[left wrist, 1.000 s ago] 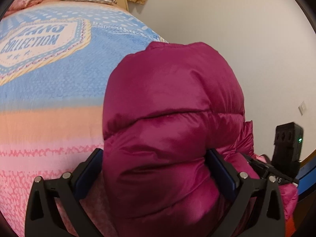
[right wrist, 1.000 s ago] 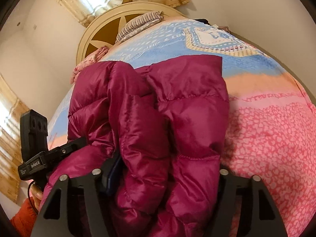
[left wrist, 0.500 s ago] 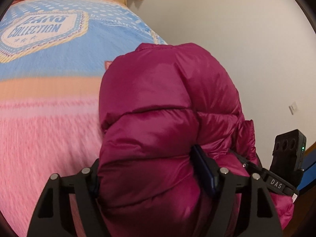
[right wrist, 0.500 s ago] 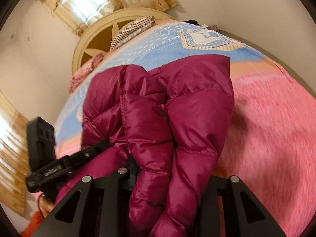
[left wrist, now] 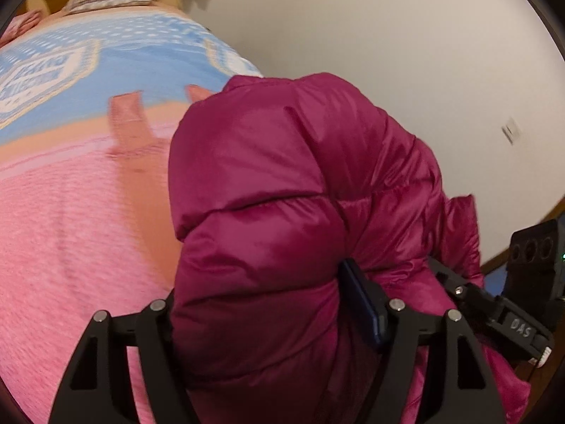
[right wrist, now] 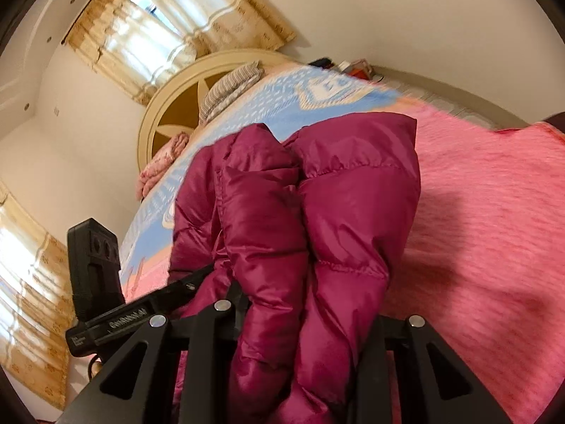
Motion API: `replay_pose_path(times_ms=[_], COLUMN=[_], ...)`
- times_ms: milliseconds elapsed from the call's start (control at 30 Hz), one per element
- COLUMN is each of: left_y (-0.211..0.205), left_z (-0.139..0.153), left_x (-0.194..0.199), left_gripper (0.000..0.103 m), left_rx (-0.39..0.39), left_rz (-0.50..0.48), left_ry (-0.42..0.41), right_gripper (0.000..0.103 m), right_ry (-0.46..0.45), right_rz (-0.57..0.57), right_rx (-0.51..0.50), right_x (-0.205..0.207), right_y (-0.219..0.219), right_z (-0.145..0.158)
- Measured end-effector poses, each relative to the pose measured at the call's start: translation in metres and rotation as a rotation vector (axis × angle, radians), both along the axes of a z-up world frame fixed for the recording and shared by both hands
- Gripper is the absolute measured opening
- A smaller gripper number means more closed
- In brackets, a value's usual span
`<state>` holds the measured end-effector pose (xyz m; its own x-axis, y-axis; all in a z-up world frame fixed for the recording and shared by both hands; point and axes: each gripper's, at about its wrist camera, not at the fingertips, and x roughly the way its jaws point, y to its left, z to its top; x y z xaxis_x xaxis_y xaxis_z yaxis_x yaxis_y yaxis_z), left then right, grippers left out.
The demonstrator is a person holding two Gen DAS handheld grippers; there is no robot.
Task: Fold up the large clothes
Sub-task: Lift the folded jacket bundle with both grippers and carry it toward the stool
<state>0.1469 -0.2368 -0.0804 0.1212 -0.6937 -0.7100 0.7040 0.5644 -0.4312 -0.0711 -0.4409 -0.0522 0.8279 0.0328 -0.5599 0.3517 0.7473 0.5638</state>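
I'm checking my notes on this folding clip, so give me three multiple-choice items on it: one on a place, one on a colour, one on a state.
1. Where is the striped pillow?
A. At the bed's headboard end
B. On the floor
C. Between the right gripper's fingers

2. What colour is the puffer jacket?
A. Navy
B. Magenta
C. Grey

3. How does the left gripper stand?
A. Open, nothing between its fingers
B. Out of view
C. Closed on the jacket

Answers:
1. A, it lies against the round headboard.
2. B, its shiny quilted fabric is magenta in both views.
3. C, jacket bulges between its fingers, the visible pad pressing in.
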Motion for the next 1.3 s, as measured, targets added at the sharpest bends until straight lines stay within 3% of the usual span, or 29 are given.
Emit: replay_pose_path(times_ms=[233, 567, 800, 1033, 1167, 1300], left_y=[-0.065, -0.136, -0.156, -0.18, -0.182, -0.18], left_z=[0.013, 0.015, 0.004, -0.009, -0.012, -0.012], left_x=[-0.054, -0.089, -0.097, -0.084, -0.087, -0.092], left_gripper=[0.071, 0.07, 0.07, 0.079, 0.084, 0.084], left_rx=[0.031, 0.136, 0.206, 0.236, 0.24, 0.243], left_rz=[-0.133, -0.176, -0.167, -0.167, -0.168, -0.17], left_ry=[-0.057, -0.221, -0.34, -0.374, -0.369, -0.392], right_gripper=[0.027, 0.025, 0.025, 0.025, 0.029, 0.034], right_ry=[0.004, 0.045, 0.119, 0.152, 0.16, 0.166], right_rz=[-0.112, -0.245, -0.288, -0.294, -0.296, -0.337], right_rx=[-0.081, -0.115, -0.102, -0.11, -0.105, -0.133], right_x=[-0.066, -0.099, -0.103, -0.103, -0.105, -0.131], right_y=[-0.024, -0.088, -0.12, -0.126, -0.126, -0.119], right_z=[0.027, 0.013, -0.019, -0.037, -0.037, -0.016])
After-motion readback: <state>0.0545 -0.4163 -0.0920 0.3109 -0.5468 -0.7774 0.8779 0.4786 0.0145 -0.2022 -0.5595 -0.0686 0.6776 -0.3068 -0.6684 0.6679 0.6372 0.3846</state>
